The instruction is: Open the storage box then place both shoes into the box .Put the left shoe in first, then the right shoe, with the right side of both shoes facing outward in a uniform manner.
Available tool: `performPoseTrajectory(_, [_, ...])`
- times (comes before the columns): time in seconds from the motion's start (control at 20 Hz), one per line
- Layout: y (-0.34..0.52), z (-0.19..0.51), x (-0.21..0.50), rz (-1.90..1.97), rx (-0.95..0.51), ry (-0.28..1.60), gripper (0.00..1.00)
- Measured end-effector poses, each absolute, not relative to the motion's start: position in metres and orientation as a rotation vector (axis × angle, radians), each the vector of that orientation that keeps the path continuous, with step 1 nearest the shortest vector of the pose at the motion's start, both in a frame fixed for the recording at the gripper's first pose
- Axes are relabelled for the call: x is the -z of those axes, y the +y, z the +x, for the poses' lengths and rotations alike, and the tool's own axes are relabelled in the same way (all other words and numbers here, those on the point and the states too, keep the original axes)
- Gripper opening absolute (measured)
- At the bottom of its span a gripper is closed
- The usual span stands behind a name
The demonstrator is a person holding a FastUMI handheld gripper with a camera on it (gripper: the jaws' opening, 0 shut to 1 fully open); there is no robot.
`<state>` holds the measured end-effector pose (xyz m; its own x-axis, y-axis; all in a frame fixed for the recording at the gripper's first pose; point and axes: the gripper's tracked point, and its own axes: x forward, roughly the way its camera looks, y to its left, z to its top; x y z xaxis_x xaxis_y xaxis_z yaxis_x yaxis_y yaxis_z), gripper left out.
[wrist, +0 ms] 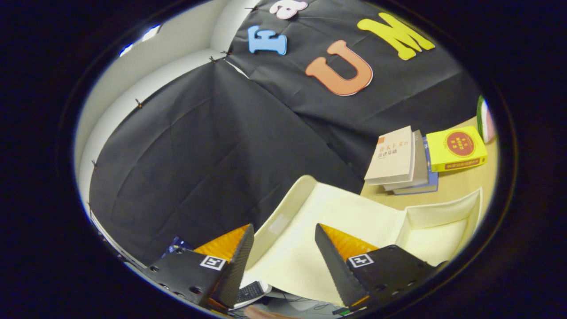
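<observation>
Gripper: two wedge-shaped jaws, ribbed inner faces; blocky mounts with square fiducial markers, round screw holes.

You've got a light wooden table carrying the open cream storage box, a stack of three books beside it, and a yellow book just past those.

I could read nothing surely: small print marked the books beyond the box; square markers sat on my gripper, fingers apart.
</observation>
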<state>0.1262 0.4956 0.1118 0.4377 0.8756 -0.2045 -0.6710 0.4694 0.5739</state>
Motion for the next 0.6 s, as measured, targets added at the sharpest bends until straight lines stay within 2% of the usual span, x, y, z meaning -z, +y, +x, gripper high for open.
performPoseTrajectory(0.05, [0.489, 0.124, -0.109, 0.431, -0.993, 0.518, 0.93])
performPoseTrajectory(0.15, [0.474, 0.122, -0.106, 0.399, -0.975, 0.507, 0.95])
performPoseTrajectory(0.6, [0.322, 0.147, -0.092, 0.157, -0.67, 0.372, 0.95])
